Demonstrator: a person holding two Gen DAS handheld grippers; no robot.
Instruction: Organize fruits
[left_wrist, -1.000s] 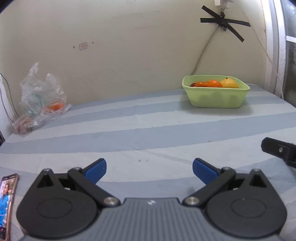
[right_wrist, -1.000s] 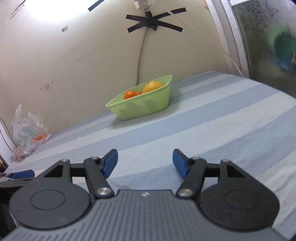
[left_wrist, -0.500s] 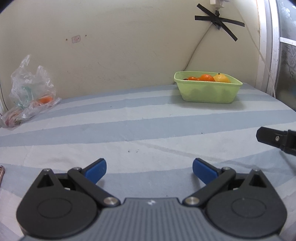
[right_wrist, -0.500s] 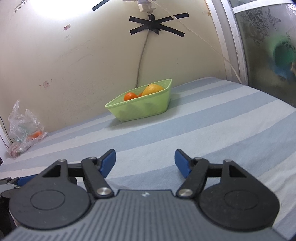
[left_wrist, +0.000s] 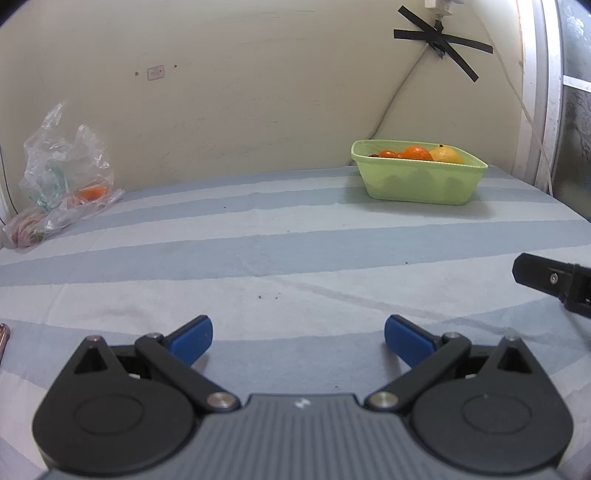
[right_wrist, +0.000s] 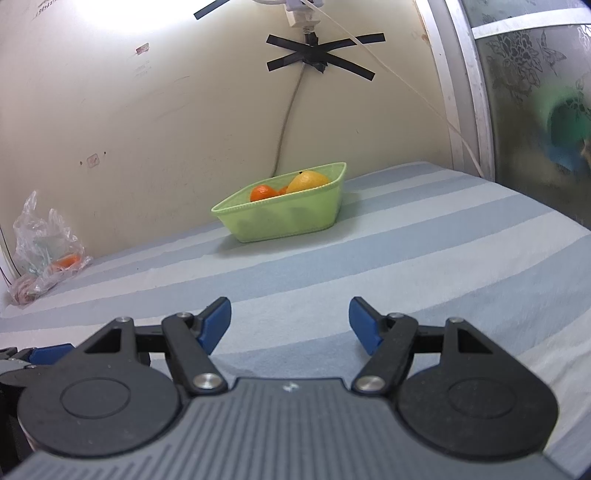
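My left tool (left_wrist: 298, 338): black linkage arms, blue fingertip pads (left_wrist: 192, 338), two round black discs either side of a grey ribbed housing. Silver pivot screws at the inner joints, smaller ones at the outer. Small white mark at the housing's top centre. My right tool (right_wrist: 290, 325): same build, same blue pads (right_wrist: 364, 326), same silver screws, triangular cut-outs in the outer arms.

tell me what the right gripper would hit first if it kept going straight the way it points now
Probably the striped bedsheet: the right gripper, open and empty, tilts downward over bare fabric. The green basket of fruit lies farther along roughly that line, but depth is hard to judge in this fisheye view.
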